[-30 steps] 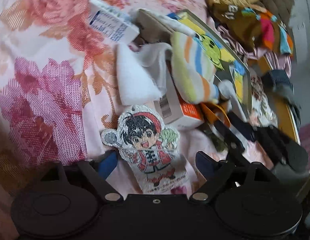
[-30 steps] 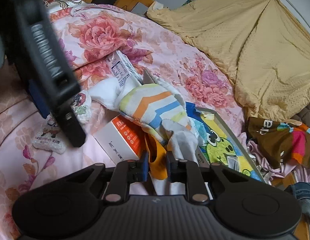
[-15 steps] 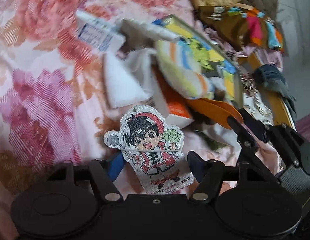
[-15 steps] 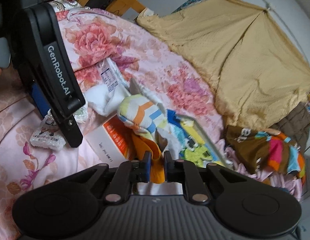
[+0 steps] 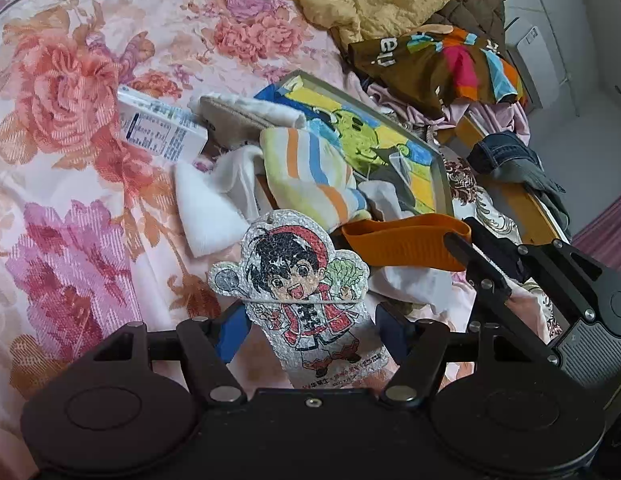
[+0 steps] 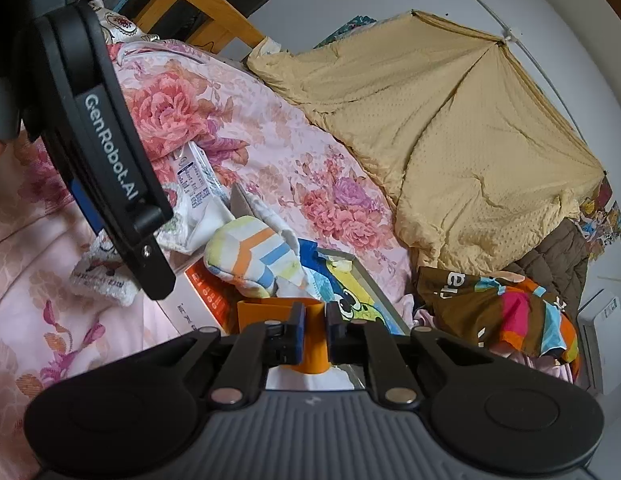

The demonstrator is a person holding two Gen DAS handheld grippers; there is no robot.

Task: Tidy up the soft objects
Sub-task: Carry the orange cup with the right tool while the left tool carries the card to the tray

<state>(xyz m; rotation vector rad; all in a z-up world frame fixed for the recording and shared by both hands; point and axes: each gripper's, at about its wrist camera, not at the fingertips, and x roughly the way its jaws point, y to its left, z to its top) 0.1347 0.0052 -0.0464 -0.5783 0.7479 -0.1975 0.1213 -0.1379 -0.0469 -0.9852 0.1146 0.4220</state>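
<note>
My left gripper [image 5: 310, 330] is shut on a flat cartoon-boy plush pad [image 5: 298, 280] and holds it above the floral bedspread [image 5: 70, 160]. My right gripper [image 6: 313, 326] is shut on an orange rubbery band [image 6: 310, 344], which also shows in the left wrist view [image 5: 402, 240], lifted off the pile. A striped sock [image 5: 314, 176] and a white cloth [image 5: 206, 208] lie in the pile beyond. The striped sock also shows in the right wrist view [image 6: 254, 256].
A milk carton [image 5: 158, 128], an orange-and-white box [image 6: 202, 296] and a framed frog picture [image 5: 390, 140] lie in the pile. A yellow blanket [image 6: 450, 128] and a colourful brown bag [image 6: 494, 312] lie further right. A wooden bed frame [image 5: 518, 200] runs along the right.
Both grippers have risen: the left has closed on the cartoon pad and lifted it, and the right has pulled the orange band up and out of the pile.
</note>
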